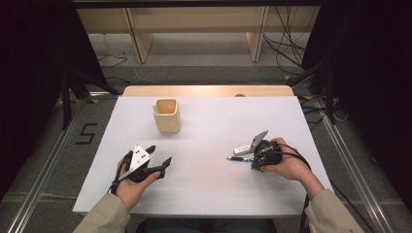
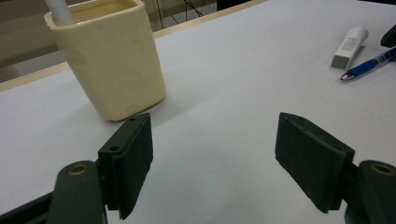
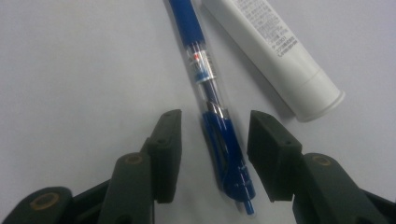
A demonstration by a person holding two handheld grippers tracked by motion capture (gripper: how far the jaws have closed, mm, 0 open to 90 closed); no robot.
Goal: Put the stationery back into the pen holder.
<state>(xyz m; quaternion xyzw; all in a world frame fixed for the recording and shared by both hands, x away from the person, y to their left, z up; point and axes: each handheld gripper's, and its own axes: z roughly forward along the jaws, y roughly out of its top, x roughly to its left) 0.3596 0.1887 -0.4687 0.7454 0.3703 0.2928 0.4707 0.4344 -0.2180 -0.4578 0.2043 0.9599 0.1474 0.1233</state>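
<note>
The right gripper (image 3: pixel 212 156) has its fingers released astride the blue pen (image 3: pixel 208 88), a light, stiff, slippery thing best pinched mid-barrel, while the left gripper (image 2: pixel 215 158) is released too.

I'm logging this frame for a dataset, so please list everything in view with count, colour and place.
cup: one, cream, far left part of the table, upright, a white stick-like thing standing in it
pen: one, blue with a clear barrel, lying on the table at the right, its clip end between the right gripper's jaws, not yet pinched
tube: one, white with small print, lying beside the pen, apart from it
table: one, white top with a wooden far edge
shelf: one, light wood, on the floor beyond the table
left gripper: black, open over bare table, held in the left hand
right gripper: black, open around the pen, held in the right hand
</note>
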